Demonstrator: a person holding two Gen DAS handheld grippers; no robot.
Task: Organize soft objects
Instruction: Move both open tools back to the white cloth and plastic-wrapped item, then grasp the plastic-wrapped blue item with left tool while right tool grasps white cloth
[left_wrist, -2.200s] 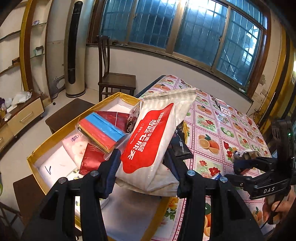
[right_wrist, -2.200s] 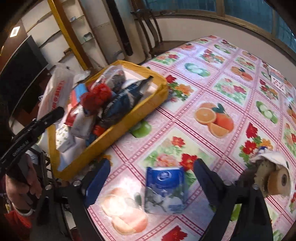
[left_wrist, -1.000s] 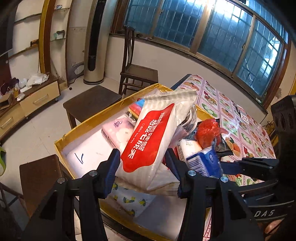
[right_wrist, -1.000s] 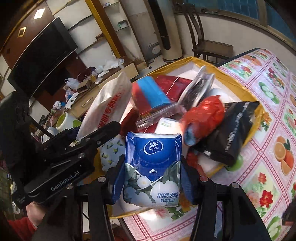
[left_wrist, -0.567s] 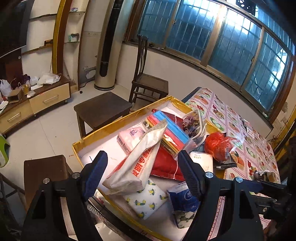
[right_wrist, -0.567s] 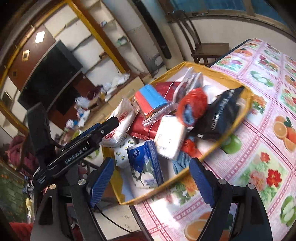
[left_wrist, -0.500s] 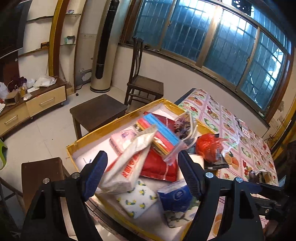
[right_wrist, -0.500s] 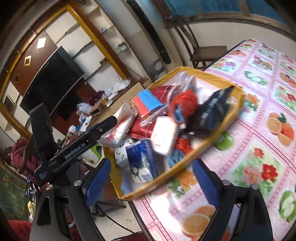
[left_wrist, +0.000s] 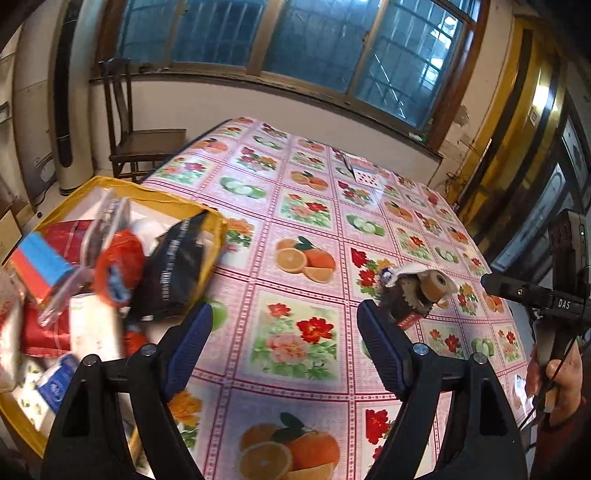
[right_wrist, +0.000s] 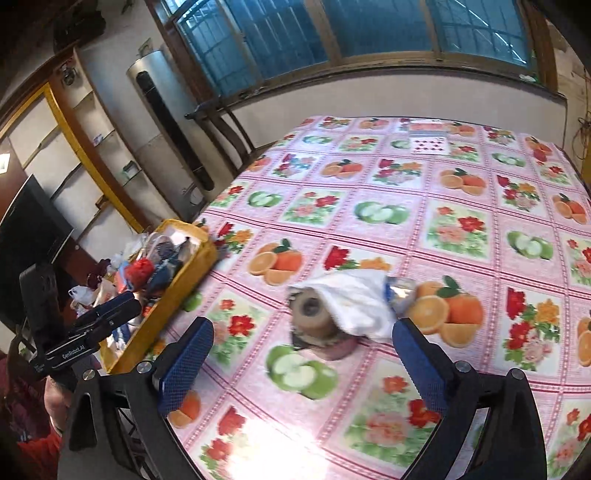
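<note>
A yellow-rimmed box (left_wrist: 218, 236) at the table's left edge holds several soft packs: a black bag (left_wrist: 170, 269), a red bag (left_wrist: 118, 266), a red-and-blue pack (left_wrist: 40, 264) and a blue tissue pack (left_wrist: 55, 384). On the flowered tablecloth lies a tape roll wrapped in a white bag (left_wrist: 421, 291), also the tape roll bundle (right_wrist: 332, 310) in the right wrist view. My left gripper (left_wrist: 284, 343) is open and holds nothing, over the cloth right of the box. My right gripper (right_wrist: 299, 354) is open and holds nothing, just in front of the bundle.
A playing card (right_wrist: 430, 146) lies at the table's far end. A wooden chair (left_wrist: 136, 133) and a tall air conditioner (right_wrist: 170, 122) stand beyond the table's left side. The yellow box (right_wrist: 177, 291) overhangs the table edge. A hand (left_wrist: 554, 376) grips the right tool.
Both grippers let go of their packs, the white-and-red one and the blue tissue pack, into the box. Both then swung right, away from the box, toward the tape bundle on the cloth.
</note>
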